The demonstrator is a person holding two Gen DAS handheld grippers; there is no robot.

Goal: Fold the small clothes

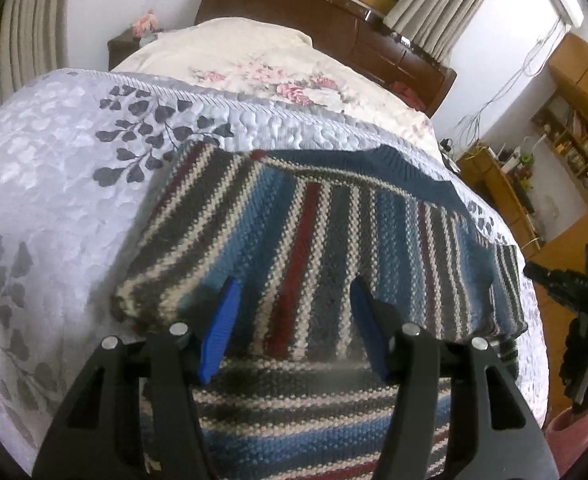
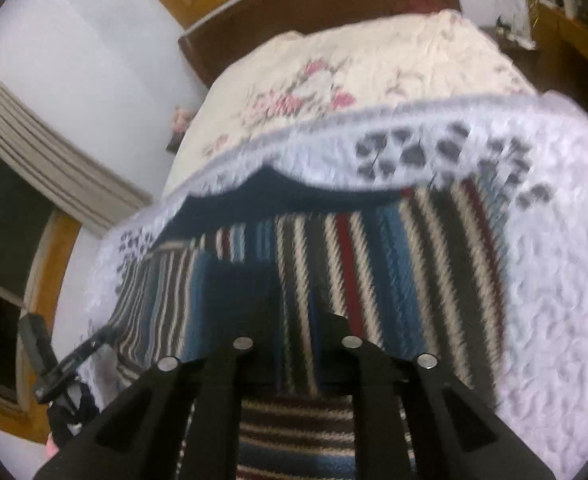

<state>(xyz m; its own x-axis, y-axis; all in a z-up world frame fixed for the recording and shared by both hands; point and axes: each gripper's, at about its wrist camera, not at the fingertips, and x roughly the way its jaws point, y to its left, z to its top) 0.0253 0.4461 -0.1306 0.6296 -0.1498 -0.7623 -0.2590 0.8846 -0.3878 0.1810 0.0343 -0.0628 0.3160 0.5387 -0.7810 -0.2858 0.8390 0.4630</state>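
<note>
Here, a striped knit sweater lay on a white quilted bedspread with grey leaf print that covered the near part of the bed. The sweater's bands ran in blue, grey, cream and dark red, with a navy ribbed hem along its far edge. One striped sleeve was folded in across the body at an angle, its cuff near the left gripper.

The left gripper hovered just over the sweater, its blue fingertips spread wide with only knit fabric showing between them; nothing was clamped. In the same view, the right gripper appeared at the far right edge, beside the sweater's side, too small to judge.

From the right wrist camera, which was blurred, the right gripper sat low over the sweater; its dark fingertips merged with the dark stripes, so I cannot tell how far its jaws stood apart or whether they held cloth.

Beyond the bedspread lay a cream floral quilt, then a dark wooden headboard, with beige curtains at the side.
</note>
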